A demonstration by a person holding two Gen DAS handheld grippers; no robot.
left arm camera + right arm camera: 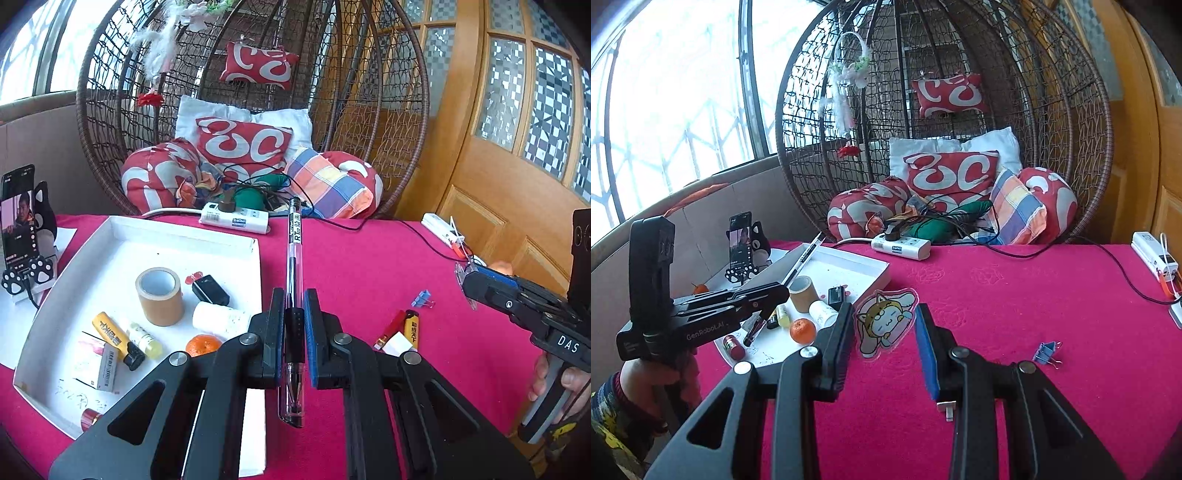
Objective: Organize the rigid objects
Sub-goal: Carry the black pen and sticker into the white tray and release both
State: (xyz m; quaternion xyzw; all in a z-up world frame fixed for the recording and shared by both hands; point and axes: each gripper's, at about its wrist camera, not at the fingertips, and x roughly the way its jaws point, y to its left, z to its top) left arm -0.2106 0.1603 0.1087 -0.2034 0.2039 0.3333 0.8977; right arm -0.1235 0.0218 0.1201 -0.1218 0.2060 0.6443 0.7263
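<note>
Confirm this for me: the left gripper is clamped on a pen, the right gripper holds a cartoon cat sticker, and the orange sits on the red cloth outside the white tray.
One thing is wrong: the orange lies inside the white tray, not on the red cloth; the left wrist view shows it. The rest stands: the left gripper is clamped on the pen, and the right gripper holds the cartoon cat sticker.

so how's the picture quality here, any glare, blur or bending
Left wrist view: sharp; fisheye bows the door and the tray edges; the window at top left is washed out. Right wrist view: the window is blown out white; the chair curves; the sticker between the fingers reads clear.
</note>
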